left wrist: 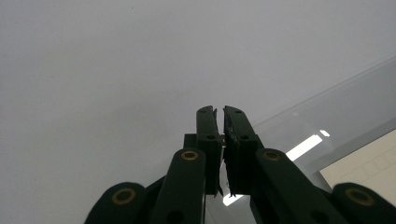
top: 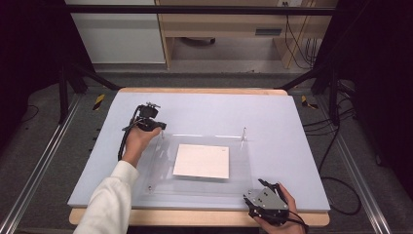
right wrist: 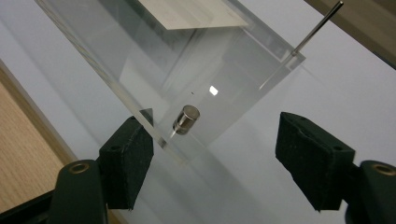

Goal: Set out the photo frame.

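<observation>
Clear acrylic plate (top: 195,163) flat on bench (top: 292,146), white paper sheet (top: 201,161) under or in it. Near corner with short metal stud (right wrist: 186,120) between jaws of right tool (right wrist: 224,163), jaws wide, no contact. Left tool (left wrist: 219,122) at far left corner, jaws closed, whether pinching thin pin there cannot tell.

Risk, my judgement: right jaws close askew, plate slides, paper shifts.

Right gripper view gives stud and tall pin (right wrist: 317,28); high view gives whole plate layout.
</observation>
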Demonstrator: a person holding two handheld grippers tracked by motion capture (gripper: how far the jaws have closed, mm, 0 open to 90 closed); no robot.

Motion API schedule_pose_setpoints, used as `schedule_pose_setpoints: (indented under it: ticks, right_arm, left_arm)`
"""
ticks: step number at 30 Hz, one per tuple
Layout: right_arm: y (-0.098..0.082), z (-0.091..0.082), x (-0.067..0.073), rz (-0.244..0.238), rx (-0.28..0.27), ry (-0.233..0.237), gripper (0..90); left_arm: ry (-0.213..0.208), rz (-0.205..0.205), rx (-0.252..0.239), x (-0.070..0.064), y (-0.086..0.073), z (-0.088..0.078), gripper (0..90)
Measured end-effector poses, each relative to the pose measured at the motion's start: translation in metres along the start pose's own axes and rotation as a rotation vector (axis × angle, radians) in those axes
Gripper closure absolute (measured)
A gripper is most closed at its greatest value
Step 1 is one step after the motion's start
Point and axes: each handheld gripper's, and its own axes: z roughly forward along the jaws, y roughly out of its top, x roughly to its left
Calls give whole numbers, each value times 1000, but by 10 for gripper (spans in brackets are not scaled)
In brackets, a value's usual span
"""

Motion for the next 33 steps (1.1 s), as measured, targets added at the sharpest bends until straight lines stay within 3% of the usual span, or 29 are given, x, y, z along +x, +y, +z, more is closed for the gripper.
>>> schedule_pose_setpoints:
  ticks: [5, 12, 14, 18, 22, 27, 33]
  right_arm:
    - [4, 0, 1, -34, -25, 12, 349]
    - [5, 1, 3, -52, -23, 22, 368]
    - [7, 2, 6, -65, -30, 46, 402]
    - [8, 2, 7, -74, -33, 39, 406]
    - [10, -1, 5, -65, -49, 34, 420]
    - [14, -5, 3, -55, -60, 37, 435]
    - [19, -10, -1, -34, -75, 31, 452]
  left_arm:
    - [1, 5, -5, 0, 0, 0, 847]
    - [8, 24, -12, -1, -2, -1, 845]
    - [16, 33, -26, -2, -5, -2, 842]
    - [36, 50, -55, -2, -7, -3, 809]
    - [70, 67, -141, -5, -10, -13, 714]
    - [63, 128, -224, -18, -18, -40, 582]
    - [19, 283, -285, -44, -46, -75, 473]
